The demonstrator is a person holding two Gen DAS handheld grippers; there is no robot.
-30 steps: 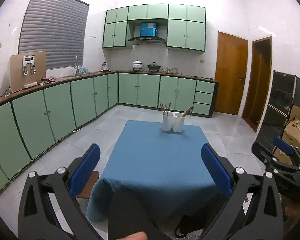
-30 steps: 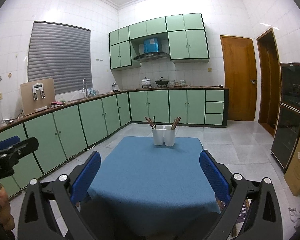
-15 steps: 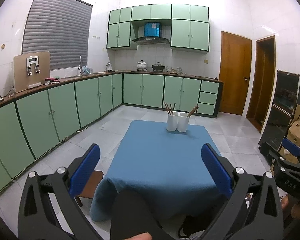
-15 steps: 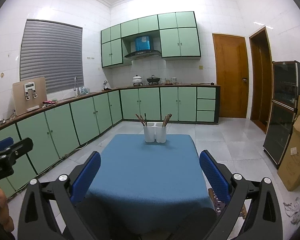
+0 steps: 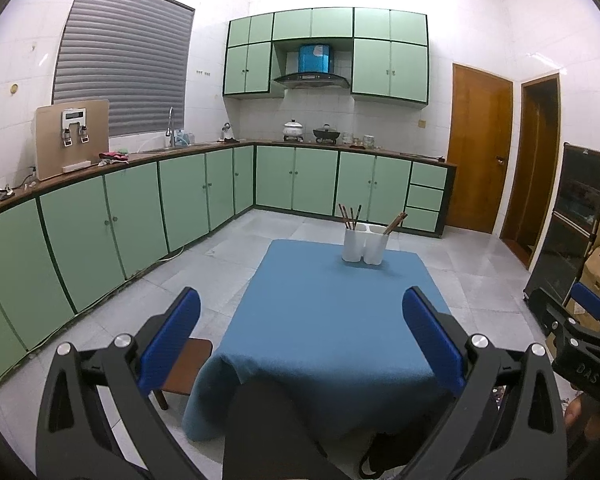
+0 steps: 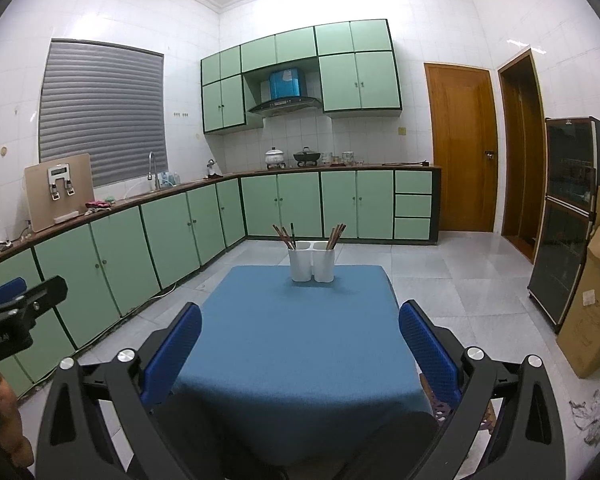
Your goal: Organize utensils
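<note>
Two white utensil holders [image 5: 365, 245] stand side by side at the far end of a table with a blue cloth [image 5: 324, 320]; they also show in the right wrist view [image 6: 312, 262]. Brown chopsticks [image 6: 285, 236] stick out of the left holder, more chopsticks [image 6: 336, 236] out of the right one. My left gripper [image 5: 300, 332] is open and empty, well short of the holders, over the table's near edge. My right gripper [image 6: 300, 340] is open and empty, also near the front edge. Each gripper shows at the edge of the other's view.
Green cabinets [image 5: 140, 208] with a brown counter run along the left and back walls. A wooden stool [image 5: 186, 364] stands at the table's left front corner. A dark cabinet [image 6: 568, 216] and cardboard boxes [image 6: 592, 300] stand at the right. Wooden doors [image 6: 460, 148] are at the back right.
Both grippers have drawn back and shifted slightly; the table and holders look a little farther off in both views. Both grippers stay open and empty.
</note>
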